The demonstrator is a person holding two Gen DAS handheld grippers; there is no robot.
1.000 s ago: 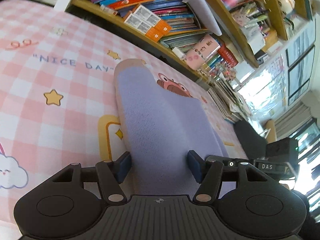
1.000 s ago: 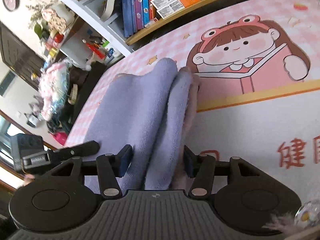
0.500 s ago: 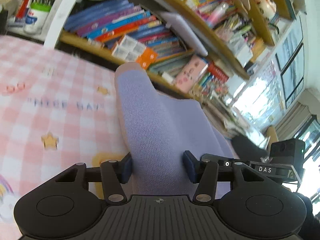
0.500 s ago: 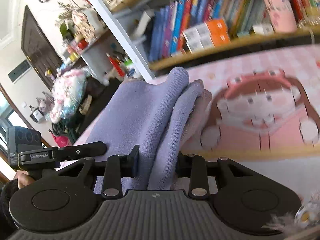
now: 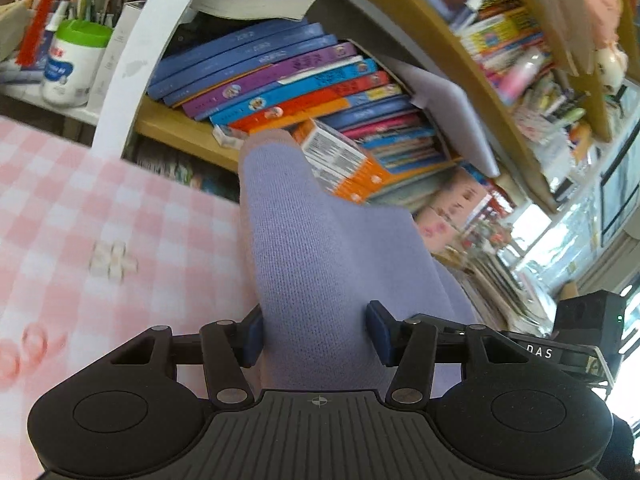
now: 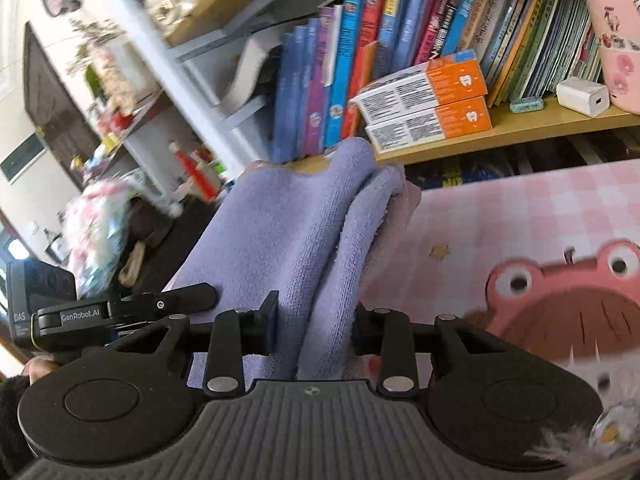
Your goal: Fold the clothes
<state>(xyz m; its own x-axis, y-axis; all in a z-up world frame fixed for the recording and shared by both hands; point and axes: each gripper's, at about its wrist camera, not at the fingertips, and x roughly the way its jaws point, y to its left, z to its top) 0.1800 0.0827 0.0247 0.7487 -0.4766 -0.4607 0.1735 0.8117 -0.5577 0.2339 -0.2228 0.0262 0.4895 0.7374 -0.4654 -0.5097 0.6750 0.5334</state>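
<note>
A lilac knitted garment [image 5: 320,272] is folded into a thick bundle and held up above the pink checked tablecloth [image 5: 100,216]. My left gripper [image 5: 316,334] is shut on one end of it, blue pads pressed into the fabric. My right gripper [image 6: 314,326] is shut on the other end, where the garment [image 6: 304,216] shows as several stacked folds with a pinkish inner layer. Each gripper appears in the other's view: the right one [image 5: 560,350] and the left one [image 6: 120,308].
A bookshelf with upright and leaning books [image 6: 360,64] and two orange-white boxes [image 6: 432,108] stands close behind the table. The tablecloth [image 6: 520,220] has a pink frog-hat cartoon [image 6: 568,300]. A white tub with green lid [image 5: 76,60] stands far left.
Both grippers have lifted the folded garment off the tablecloth and tilted upward. The shelf now fills most of both views and the table has dropped lower.
</note>
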